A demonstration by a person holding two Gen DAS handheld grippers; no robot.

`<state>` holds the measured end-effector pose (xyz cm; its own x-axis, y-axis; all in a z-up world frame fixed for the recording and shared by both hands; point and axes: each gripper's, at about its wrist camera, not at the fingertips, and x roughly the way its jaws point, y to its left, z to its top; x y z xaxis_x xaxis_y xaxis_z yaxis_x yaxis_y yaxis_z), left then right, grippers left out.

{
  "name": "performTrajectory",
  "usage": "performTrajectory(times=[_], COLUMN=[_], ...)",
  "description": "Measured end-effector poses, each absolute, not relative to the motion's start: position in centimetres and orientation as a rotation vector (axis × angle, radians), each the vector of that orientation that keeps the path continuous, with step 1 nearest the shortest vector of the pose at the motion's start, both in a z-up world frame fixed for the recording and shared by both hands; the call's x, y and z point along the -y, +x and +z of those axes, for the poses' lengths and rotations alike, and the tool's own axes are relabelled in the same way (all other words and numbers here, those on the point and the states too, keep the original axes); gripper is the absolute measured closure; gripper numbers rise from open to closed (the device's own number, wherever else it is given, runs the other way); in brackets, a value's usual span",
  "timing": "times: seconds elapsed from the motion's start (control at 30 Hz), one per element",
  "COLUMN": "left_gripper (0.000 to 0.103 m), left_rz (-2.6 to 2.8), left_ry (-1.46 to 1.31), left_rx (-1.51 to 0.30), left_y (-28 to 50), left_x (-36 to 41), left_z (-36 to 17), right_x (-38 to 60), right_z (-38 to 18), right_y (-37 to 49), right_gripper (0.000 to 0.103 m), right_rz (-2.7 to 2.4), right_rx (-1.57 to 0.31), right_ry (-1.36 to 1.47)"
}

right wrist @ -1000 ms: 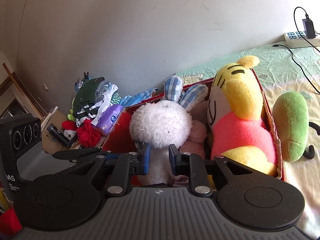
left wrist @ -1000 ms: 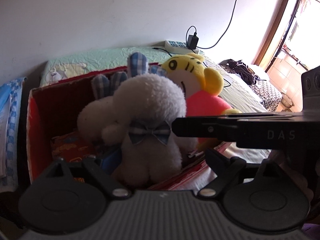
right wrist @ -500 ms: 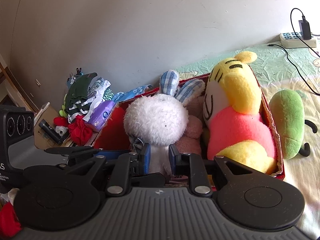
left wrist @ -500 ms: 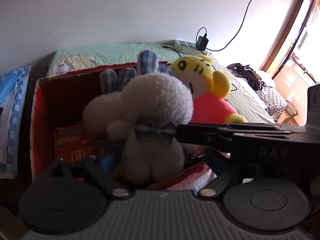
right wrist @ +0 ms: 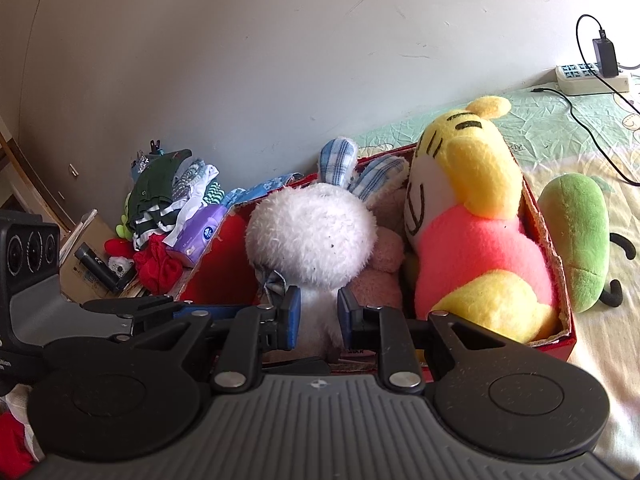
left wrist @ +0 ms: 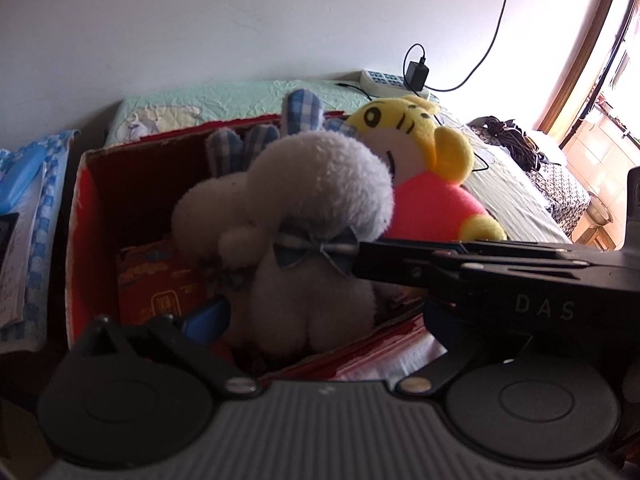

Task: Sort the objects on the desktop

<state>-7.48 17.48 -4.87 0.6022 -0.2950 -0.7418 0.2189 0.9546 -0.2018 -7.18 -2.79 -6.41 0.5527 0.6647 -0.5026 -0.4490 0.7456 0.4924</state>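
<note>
— Down in that red cardboard box (right wrist: 554, 256) on the bed (right wrist: 560, 132), see the white plush rabbit (right wrist: 312, 236)? It stands near the front edge, checked ears up, with the yellow tiger doll (right wrist: 472, 216) packed in on its right.

— Which hand has it?

— The right gripper (right wrist: 318, 314). Its blue-padded fingers (right wrist: 291, 316) are drawn close together, pinching the rabbit's body just under the bow tie (left wrist: 316, 250). So the toy is held, low on its belly.

— And the left gripper (right wrist: 132, 310)?

— Off at the left of the box. Its fingers have just been opening and now stand as wide as they go. From its own camera I can't see anything between them; the rabbit sits ahead of it, not in its grasp.

— So what stage is this?

— My reading: the rabbit is being put away in the box with the other toys, one hand steadying it while the other lets go. It looks settled among the things on the box floor, an orange packet (left wrist: 160, 280) beside it.

— Next?

— I'd guess the right fingers need to spread and draw back toward us without dragging the fluff or tipping the toy onto the near wall. Then there's a green plush (right wrist: 576, 236) lying on the bed just right of the box, which looks like the next thing to gather. Space is tight in there, mind.
</note>
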Motion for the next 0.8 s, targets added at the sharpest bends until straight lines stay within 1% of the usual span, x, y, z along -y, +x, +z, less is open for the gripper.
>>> performTrajectory(times=[0.2, 0.8], left_gripper=[0.000, 0.000], left_rz=[-0.288, -0.249], left_ry=[-0.088, -0.053], left_rx=[-0.934, -1.005], left_y=[-7.0, -6.3], left_x=[-17.0, -16.1], left_z=[-5.5, -6.2], right_x=[2.5, 2.7], right_z=[-6.4, -6.4], right_y=[-7.3, -7.5], right_gripper=[0.082, 0.082], right_rz=[0.676, 0.680], right_rx=[-0.742, -0.754], right_ry=[0.312, 0.323])
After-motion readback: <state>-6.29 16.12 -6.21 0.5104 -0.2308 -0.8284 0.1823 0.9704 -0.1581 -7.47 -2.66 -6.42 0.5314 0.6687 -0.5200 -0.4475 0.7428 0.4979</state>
